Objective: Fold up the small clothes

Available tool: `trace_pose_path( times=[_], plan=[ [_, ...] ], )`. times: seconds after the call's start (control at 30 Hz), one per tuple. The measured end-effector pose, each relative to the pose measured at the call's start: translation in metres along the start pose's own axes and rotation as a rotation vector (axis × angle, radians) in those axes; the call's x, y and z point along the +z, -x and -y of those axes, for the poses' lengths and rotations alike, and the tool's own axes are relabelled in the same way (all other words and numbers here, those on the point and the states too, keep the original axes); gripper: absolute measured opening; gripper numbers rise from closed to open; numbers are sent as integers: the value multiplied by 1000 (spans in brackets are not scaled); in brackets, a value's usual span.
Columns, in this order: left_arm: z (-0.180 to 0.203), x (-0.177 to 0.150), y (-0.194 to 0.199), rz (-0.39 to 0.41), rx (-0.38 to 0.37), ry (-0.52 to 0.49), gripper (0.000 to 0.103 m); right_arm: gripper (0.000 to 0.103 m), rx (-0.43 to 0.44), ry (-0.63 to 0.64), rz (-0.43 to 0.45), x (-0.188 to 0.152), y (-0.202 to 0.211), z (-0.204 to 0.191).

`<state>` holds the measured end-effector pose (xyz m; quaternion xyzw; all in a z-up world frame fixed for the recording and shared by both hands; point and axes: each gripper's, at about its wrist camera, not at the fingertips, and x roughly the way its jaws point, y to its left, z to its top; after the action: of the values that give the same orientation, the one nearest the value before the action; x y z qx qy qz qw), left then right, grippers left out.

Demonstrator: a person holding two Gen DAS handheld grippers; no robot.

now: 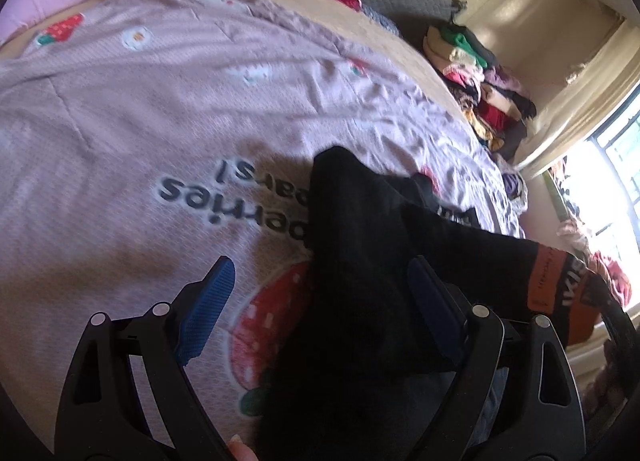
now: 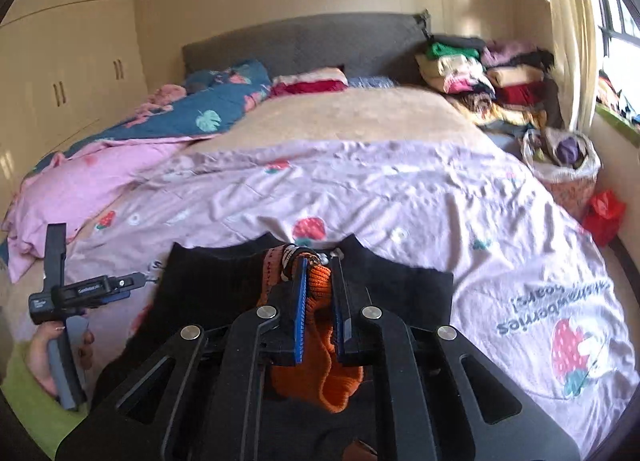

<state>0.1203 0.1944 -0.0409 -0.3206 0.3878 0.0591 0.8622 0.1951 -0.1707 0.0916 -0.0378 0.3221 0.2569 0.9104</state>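
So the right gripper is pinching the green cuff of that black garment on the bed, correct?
Not quite: the cuff is orange, not green. The right wrist view shows the right gripper shut on that knitted orange cuff of the black garment on the bed.

Garment is black w/ an orange ribbed knit band carrying black-and-white lettering; gripper pads are blue on black frames. Bedspread is pale lilac-pink w/ red strawberries, white daisies & dark text. Quilt is teal w/ mint leaf & pink prints, headboard grey, bag red.
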Motion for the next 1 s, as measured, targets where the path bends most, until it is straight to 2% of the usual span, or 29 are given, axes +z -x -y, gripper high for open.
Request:
trace_pose_path(
  times=[0.13, 0.2, 0.27, 0.3, 0.33, 0.37, 0.4, 0.6, 0.9, 1.0],
  plan=[
    [7, -8, -17, -44, 12, -24, 80, 10, -27, -15, -29, -15, -14, 6],
    [9, -10, -22, -53, 22, -31, 63, 10, -28, -31, -42, -21, -20, 7],
    [10, -11, -26, -56, 40, -50, 51, 10, -35, -40, -51, -28, -25, 9],
    [12, -12, -27, -61, 47, -62, 38, 10, -36, -44, -55, -30, -26, 9],
    [13, -14, -28, -69, 33, -70, 29, 10, -36, -54, -60, -33, -27, 11],
    [13, -14, -28, -71, 25, -76, 15, 10, -37, -61, -64, -35, -29, 12],
    [15, -14, -27, -64, 30, -90, 11, 10, -38, -70, -67, -37, -30, 13],
    [3, -4, -10, -20, 6, -60, 7, 10, -29, -62, -68, -40, -33, 8],
    [2, -6, -18, -48, 26, -68, 6, 10, -125, -32, -122, -49, -55, 11],
    [2, -6, -18, -47, 29, -70, 7, 13, -146, -45, -144, -55, -60, 16]
  ],
)
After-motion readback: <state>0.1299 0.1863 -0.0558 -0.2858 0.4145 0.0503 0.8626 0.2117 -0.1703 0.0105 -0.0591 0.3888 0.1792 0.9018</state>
